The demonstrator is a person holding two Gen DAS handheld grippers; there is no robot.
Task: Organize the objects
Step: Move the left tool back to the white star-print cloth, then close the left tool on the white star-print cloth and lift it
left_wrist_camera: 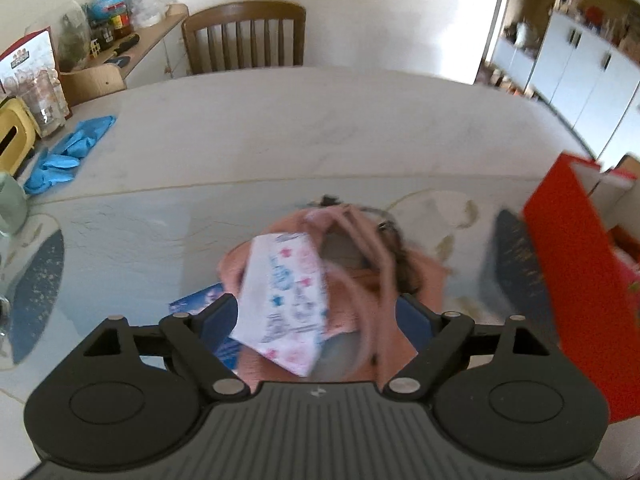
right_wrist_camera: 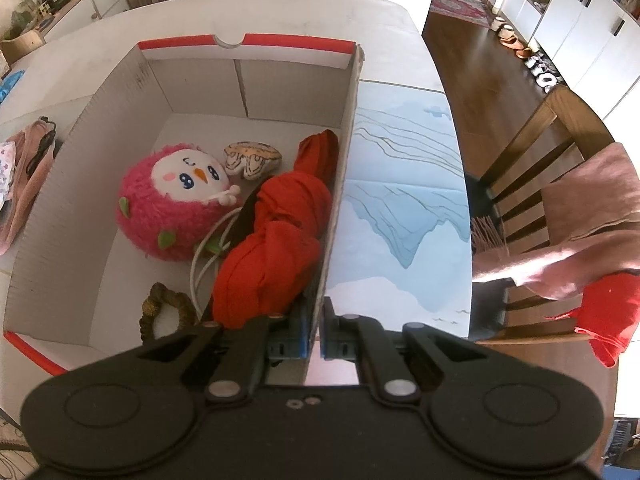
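Note:
My left gripper (left_wrist_camera: 318, 316) hangs open and wide over a pink strapped bag (left_wrist_camera: 360, 280) on the table. A white packet (left_wrist_camera: 284, 300) with blue and pink prints lies on the bag, between the fingers and close to the left pad; the picture is blurred there. The red cardboard box (left_wrist_camera: 560, 280) stands just to the right. My right gripper (right_wrist_camera: 316, 336) is shut on the right wall of the box (right_wrist_camera: 340, 184). Inside lie a pink plush ball (right_wrist_camera: 176, 208) with a bird face, a knotted red cloth (right_wrist_camera: 276, 248), a beige shell toy (right_wrist_camera: 250, 160), a white cord and a brown braided piece (right_wrist_camera: 160, 308).
Blue gloves (left_wrist_camera: 68, 152), a yellow holder (left_wrist_camera: 16, 136) and jars sit at the table's left end, a wooden chair (left_wrist_camera: 244, 36) behind. A blue booklet (left_wrist_camera: 196, 300) lies under the bag. Right of the table (right_wrist_camera: 400, 200), a chair (right_wrist_camera: 532, 184) carries a pink towel (right_wrist_camera: 592, 200) and red cloth (right_wrist_camera: 608, 312).

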